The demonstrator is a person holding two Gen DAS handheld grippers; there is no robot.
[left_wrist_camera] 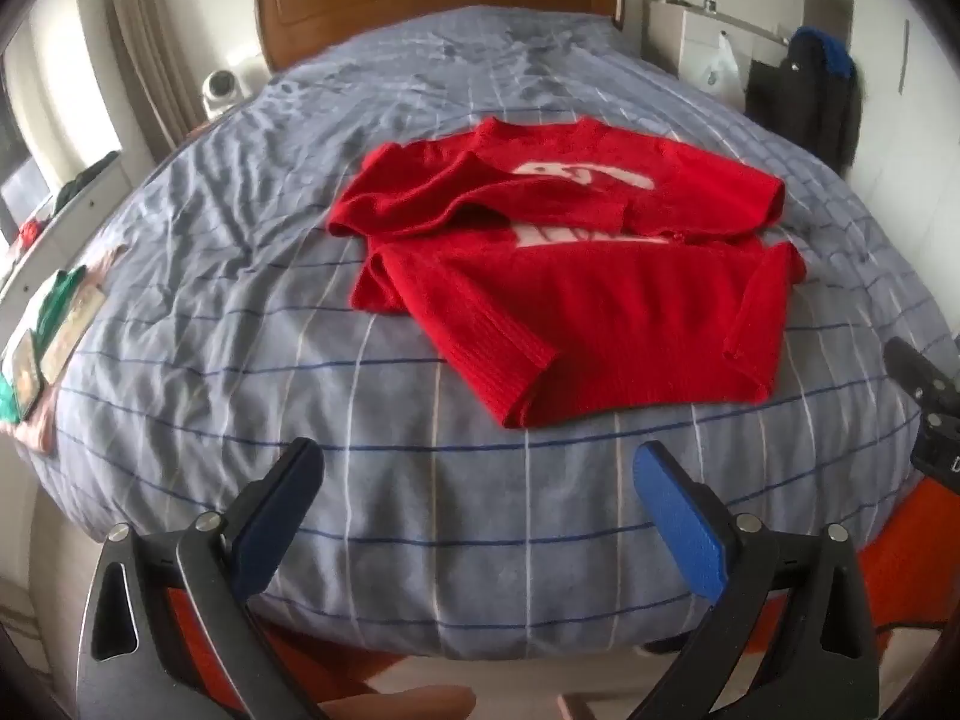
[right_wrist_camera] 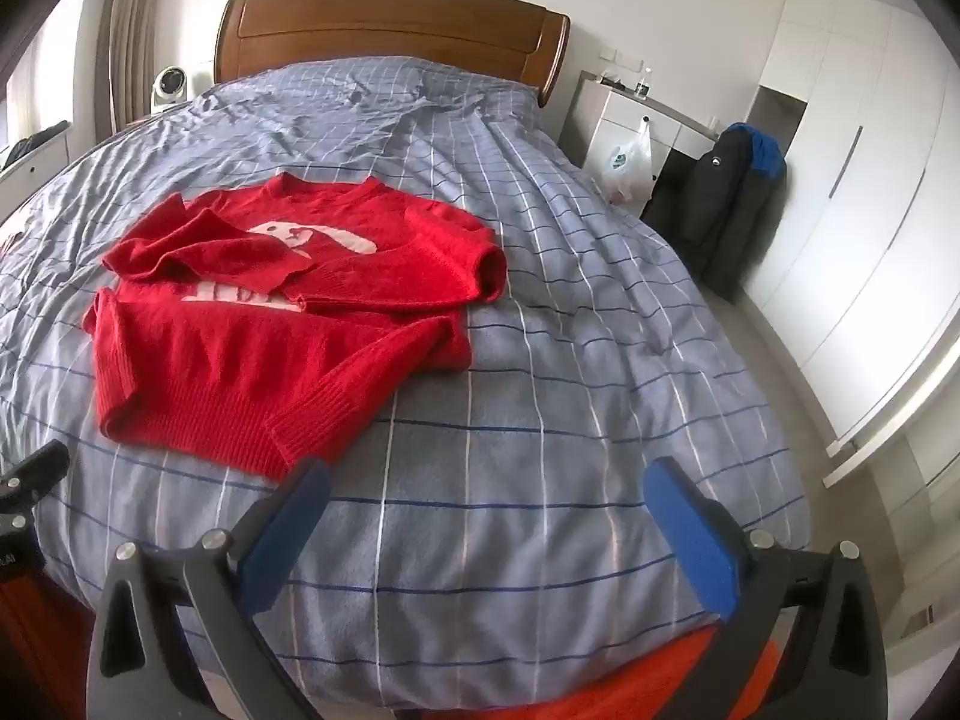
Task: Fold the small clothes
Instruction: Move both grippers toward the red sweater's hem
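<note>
A small red knitted sweater with white lettering lies on the grey checked bedcover, its sleeves folded in across the body. It also shows in the right wrist view, left of centre. My left gripper is open and empty, hovering near the bed's foot, short of the sweater's hem. My right gripper is open and empty, to the right of the sweater's near cuff. The right gripper's body shows at the right edge of the left wrist view.
A wooden headboard stands at the far end. A white drawer unit with a plastic bag and a dark jacket stand to the right. White wardrobes line the right wall. Folded items lie at the left bed edge.
</note>
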